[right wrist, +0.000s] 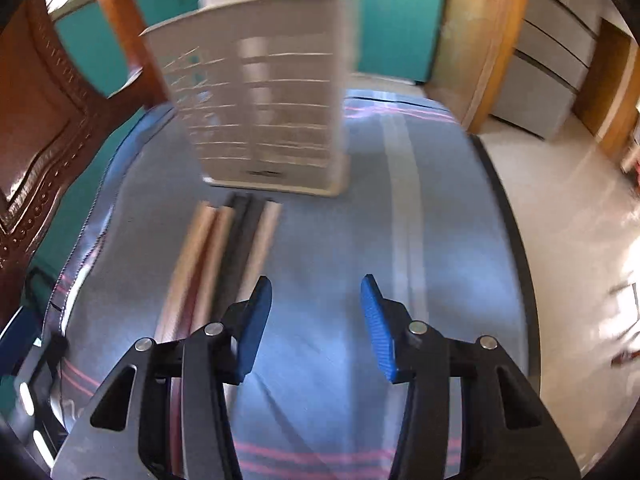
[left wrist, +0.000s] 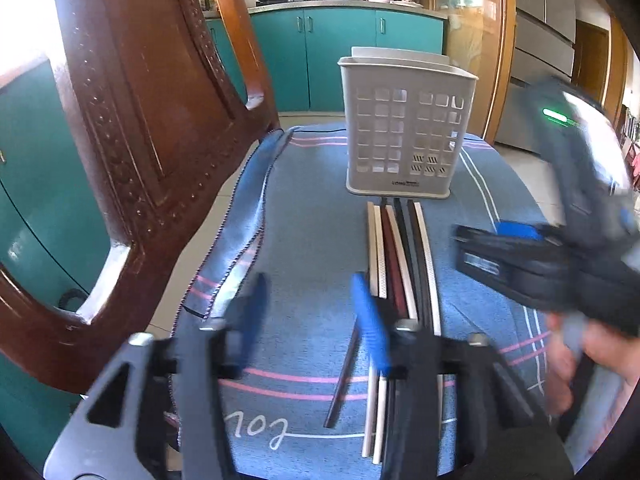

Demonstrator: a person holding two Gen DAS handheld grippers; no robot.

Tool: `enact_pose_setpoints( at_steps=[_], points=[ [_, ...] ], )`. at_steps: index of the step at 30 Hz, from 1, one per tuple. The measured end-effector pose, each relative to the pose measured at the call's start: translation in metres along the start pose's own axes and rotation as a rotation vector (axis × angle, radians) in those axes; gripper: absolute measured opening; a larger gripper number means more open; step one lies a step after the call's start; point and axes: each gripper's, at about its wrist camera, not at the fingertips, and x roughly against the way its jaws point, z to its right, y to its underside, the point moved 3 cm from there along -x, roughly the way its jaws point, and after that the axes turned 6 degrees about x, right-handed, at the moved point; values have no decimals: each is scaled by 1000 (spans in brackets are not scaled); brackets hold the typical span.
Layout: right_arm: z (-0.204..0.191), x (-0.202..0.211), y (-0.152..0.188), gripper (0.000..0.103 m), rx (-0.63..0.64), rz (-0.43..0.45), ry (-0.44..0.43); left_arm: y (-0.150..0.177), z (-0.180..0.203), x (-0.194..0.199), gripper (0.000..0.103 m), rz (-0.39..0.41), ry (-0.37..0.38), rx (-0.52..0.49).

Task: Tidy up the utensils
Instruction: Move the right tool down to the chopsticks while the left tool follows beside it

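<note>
Several chopsticks (left wrist: 400, 256), white, dark red and black, lie side by side on a blue cloth (left wrist: 312, 216), pointing at a white perforated utensil holder (left wrist: 404, 132) that stands upright behind them. My left gripper (left wrist: 312, 304) is open and empty, low over the cloth, its right finger over the near ends of the chopsticks. My right gripper (right wrist: 316, 312) is open and empty, just right of the chopsticks (right wrist: 224, 256); it also shows blurred in the left wrist view (left wrist: 560, 256). The holder (right wrist: 264, 108) is blurred in the right wrist view.
A carved brown wooden chair back (left wrist: 132, 128) stands at the left edge of the cloth. The cloth's right edge (right wrist: 504, 208) drops to a pale tiled floor. Teal cabinets (left wrist: 340, 48) with pots stand behind.
</note>
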Motion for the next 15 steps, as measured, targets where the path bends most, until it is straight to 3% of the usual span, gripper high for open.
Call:
enact_pose_setpoints(
  at_steps=[4,9,11,15],
  points=[
    [-29,-22,-15,48,66,-41,0,1,0,-2,52,-11,5,-14],
    [-36,-35,-4,44,64,-72,-14,2,-3,-10,47,-54,26,-11],
    [-37,-33,-2,19,73,-73,-14,2,-6,-15,36,-82,59,9],
    [-24,-22,8,11,60,-80,-68,2,-13,-22,25,-114,95,34]
  ],
)
